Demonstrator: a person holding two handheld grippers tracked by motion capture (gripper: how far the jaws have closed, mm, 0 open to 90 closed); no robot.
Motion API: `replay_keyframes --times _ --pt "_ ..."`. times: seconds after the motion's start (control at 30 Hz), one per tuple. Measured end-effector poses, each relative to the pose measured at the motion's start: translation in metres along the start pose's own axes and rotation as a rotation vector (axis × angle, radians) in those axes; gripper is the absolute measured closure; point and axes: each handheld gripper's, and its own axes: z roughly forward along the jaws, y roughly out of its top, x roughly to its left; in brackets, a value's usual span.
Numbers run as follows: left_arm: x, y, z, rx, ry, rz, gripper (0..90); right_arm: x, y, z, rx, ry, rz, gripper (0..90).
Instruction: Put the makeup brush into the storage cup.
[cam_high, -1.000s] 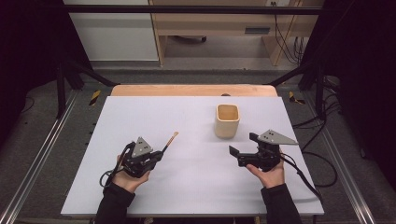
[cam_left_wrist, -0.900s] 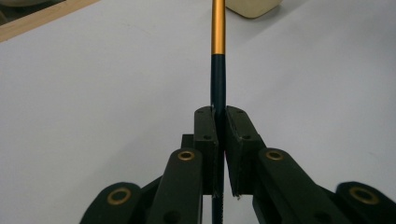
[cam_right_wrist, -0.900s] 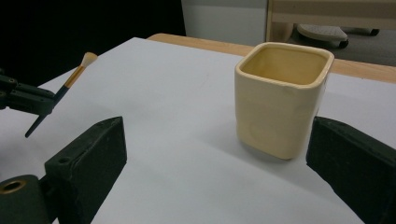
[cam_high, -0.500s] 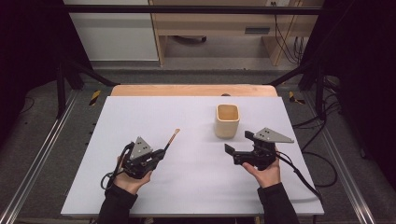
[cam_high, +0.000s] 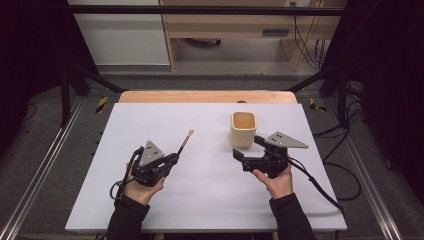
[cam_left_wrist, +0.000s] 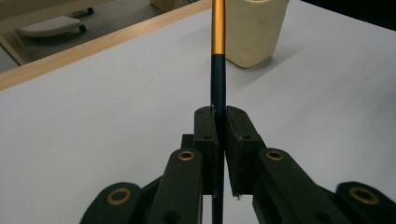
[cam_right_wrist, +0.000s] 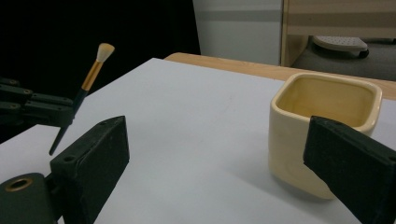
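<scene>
- Left gripper (cam_high: 172, 159): jaws clamped tight on the dark handle of the brush (cam_high: 185, 142); the gold ferrule and pale bristles stick out beyond the jaw tips, pointing up and away from the hand toward the cup
- Left gripper view: the brush (cam_left_wrist: 217, 60) rises straight from between the closed pads, with the cup (cam_left_wrist: 254, 28) just past its shaft and slightly to one side
- Right gripper (cam_high: 247, 150): jaws spread wide and holding nothing; compared with a second ago it has edged closer to the cup (cam_high: 243, 128), so its upper jaw tip now lies just beside the near wall
- Right gripper view: the cup (cam_right_wrist: 322, 126) sits ahead of the open jaws, partly behind the right-hand pad and not touched by either; the brush (cam_right_wrist: 86, 86) is held aloft off to the left
- Unchanged: the left hand has kept its place, the brush has not neared the cup, and the cup stands upright on the table (cam_high: 210, 200)
- Reading: the right gripper appears to be lining up to steady the cup, likely so the brush can be dropped in; neither step is done yet
</scene>
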Motion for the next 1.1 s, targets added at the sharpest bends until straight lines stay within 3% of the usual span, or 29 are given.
replay_keyframes --times 0.6,0.93,1.1 --pt "-0.025 0.007 0.02 -0.021 -0.018 -0.013 83.0 0.014 0.011 0.01 -0.047 0.031 0.038 7.6" --pt "-0.031 0.0 0.027 -0.05 -0.032 -0.08 83.0 0.023 0.01 0.021 -0.051 0.055 0.069 8.0" --pt "-0.031 -0.003 0.03 -0.052 -0.034 -0.095 82.9 0.026 0.006 0.025 -0.044 0.064 0.085 8.7"
